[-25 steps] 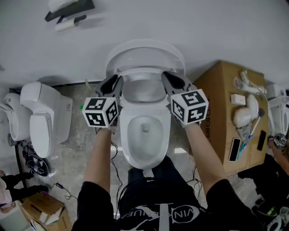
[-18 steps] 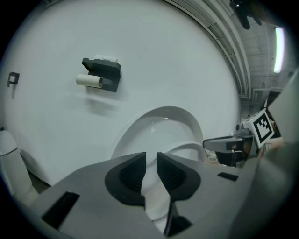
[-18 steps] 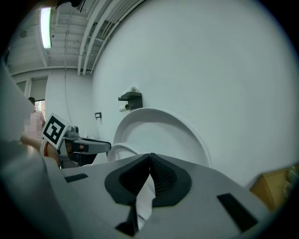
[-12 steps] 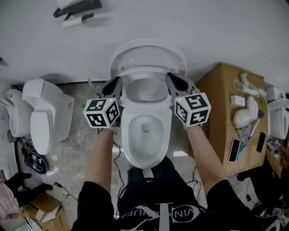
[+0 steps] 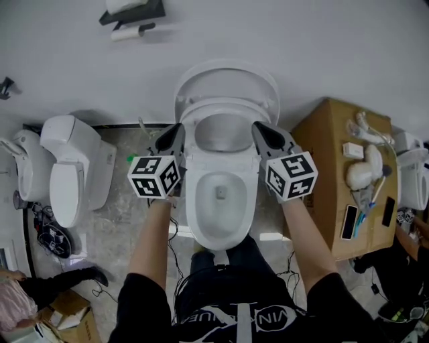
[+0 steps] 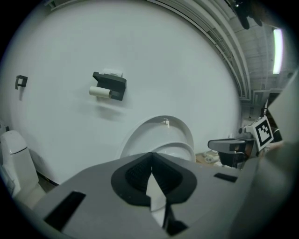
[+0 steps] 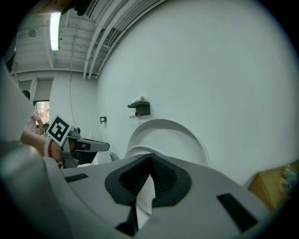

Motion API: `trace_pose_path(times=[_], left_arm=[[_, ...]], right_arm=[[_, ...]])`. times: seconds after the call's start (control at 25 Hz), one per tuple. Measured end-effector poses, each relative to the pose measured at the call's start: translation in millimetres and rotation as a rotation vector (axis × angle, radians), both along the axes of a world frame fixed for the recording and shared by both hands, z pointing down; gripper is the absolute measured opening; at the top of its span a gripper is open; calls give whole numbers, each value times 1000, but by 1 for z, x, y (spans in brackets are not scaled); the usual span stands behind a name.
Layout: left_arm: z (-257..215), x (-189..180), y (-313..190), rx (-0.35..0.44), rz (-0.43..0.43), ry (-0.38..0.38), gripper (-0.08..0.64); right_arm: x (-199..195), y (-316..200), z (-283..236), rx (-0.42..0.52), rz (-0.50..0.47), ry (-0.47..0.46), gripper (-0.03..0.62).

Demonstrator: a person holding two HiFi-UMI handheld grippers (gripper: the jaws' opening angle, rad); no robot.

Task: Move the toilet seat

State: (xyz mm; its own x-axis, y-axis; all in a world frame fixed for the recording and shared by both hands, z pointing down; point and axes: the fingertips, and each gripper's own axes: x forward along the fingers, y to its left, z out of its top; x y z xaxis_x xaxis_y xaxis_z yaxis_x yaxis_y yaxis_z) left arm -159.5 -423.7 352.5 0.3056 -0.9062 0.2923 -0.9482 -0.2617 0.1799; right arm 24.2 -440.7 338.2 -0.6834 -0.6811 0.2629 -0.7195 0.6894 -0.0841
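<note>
A white toilet point(image 5: 221, 194) stands against the wall with its lid point(image 5: 226, 80) up. The seat ring point(image 5: 224, 108) is tilted up in front of the lid. My left gripper point(image 5: 176, 128) is at the seat's left side and my right gripper point(image 5: 260, 127) at its right side, both pointing at the wall. The left gripper point(image 6: 150, 156) has just been closing; its tips now meet with nothing between them. The right gripper point(image 7: 150, 158) is shut too, with nothing held. Ahead of both sit the lid point(image 6: 161, 128) and seat point(image 6: 180, 150).
A second white toilet point(image 5: 67, 167) stands at the left. At the right, a cardboard box point(image 5: 322, 144) carries small items. A paper holder point(image 5: 131, 17) hangs on the wall. Cables lie on the floor at the left, and a person's leg point(image 5: 47, 288) shows at the lower left.
Both grippers have drawn back a little from the wall toward the person. The left gripper's jaws have closed. The seat and lid stand as before.
</note>
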Motion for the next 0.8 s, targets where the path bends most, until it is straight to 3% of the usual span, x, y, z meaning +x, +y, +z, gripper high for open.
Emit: trace_pose_path(times=[0.44, 0.8], left_arm=[[-23, 8, 57, 61, 22, 46, 3], [-25, 10, 94, 68, 17, 60, 3]], right_arm=[[8, 49, -20, 48, 0, -22, 9], [18, 85, -23, 57, 20, -37, 9]])
